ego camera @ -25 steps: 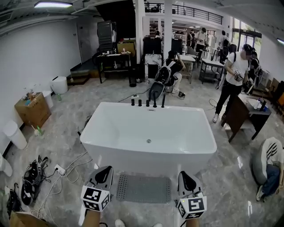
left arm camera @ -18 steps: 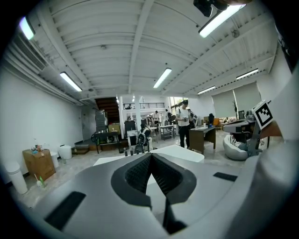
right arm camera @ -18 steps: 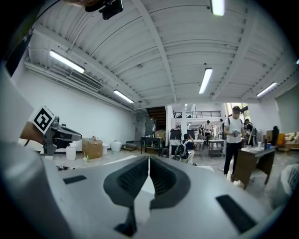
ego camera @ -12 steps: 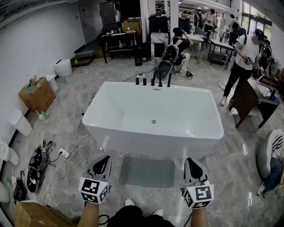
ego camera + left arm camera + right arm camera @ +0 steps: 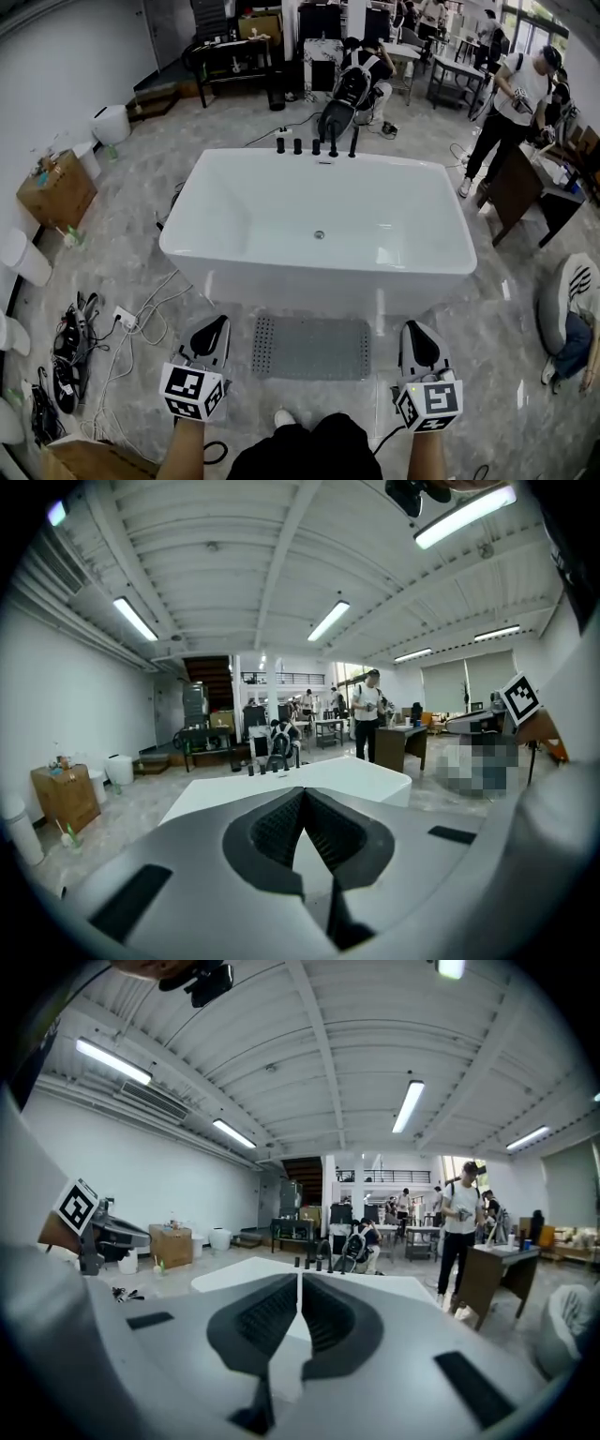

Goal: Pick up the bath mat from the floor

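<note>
The left gripper [image 5: 212,332] and right gripper [image 5: 416,338], jaws pressed together and empty, point forward on either side of the grey, seemingly dotted mat [image 5: 312,348], which lies flat on the floor beside the tub [image 5: 234,275].

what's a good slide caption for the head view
Left gripper and right gripper, both shut, frame the grey bath mat lying on the floor beside a white bathtub

The bath mat [image 5: 310,347] is grey and rectangular, with rows of small holes. It lies flat on the marble floor [image 5: 487,347], just beside the bathtub [image 5: 319,230], its long side along the tub.
</note>
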Available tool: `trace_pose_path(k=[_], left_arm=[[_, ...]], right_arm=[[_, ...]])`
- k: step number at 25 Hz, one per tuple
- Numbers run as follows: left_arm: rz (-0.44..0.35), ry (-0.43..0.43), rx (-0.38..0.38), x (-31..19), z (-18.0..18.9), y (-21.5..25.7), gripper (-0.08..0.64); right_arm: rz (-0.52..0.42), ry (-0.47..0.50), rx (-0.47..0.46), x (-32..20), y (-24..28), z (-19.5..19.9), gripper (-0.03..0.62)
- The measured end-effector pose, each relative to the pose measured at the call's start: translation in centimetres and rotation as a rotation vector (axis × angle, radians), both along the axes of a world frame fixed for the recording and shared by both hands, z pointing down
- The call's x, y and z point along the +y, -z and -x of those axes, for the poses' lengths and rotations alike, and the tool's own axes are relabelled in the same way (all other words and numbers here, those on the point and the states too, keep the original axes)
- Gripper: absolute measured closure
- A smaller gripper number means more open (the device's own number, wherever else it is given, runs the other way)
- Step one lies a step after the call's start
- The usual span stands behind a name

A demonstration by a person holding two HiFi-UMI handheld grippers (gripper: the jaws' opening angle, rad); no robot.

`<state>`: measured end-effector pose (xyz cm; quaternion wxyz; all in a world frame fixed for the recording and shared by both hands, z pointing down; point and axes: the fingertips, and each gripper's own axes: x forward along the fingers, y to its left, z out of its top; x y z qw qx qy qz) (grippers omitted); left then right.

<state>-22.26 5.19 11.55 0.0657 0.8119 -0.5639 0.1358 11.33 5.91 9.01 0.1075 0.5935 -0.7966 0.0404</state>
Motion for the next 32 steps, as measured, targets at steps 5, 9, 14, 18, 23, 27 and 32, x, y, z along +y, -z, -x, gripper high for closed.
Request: trace_pose_path(k=[5, 9, 14, 18, 23, 27, 32], left_arm=[[0.064, 0.014, -0.012, -1.9, 0.6, -4.1, 0.552], [0.12, 0.013, -0.018, -4.0, -0.1, -9.3, 0.552], [0.226, 0.033, 0.002, -6.4, -1.0, -18.9, 0.551], [0.31, 0.015, -0.015, -7.3, -2.6, -27.9, 0.551], [0.397, 0.011, -0.013, -8.5, -3.2, -38.4, 0.549], [0.483, 0.018, -0.016, -9.5, -2.5, -47.3, 0.417], [0.547, 0.056, -0.044, -10.7, -1.4, -58.5, 0.408]], right_arm=[[0.067, -0.013, 0.014, -1.4, -3.9, -1.3, 0.569], [0.122, -0.022, 0.027, -3.6, -8.9, -2.9, 0.569], [0.198, -0.01, 0.035, -7.4, -17.1, -4.5, 0.569], [0.245, -0.006, 0.022, -9.6, -24.4, -5.3, 0.568], [0.306, -0.011, 0.025, -11.1, -34.2, -6.0, 0.568], [0.376, -0.011, 0.019, -11.3, -43.0, -7.0, 0.519], [0.482, -0.01, 0.016, -11.5, -55.8, -8.2, 0.434]])
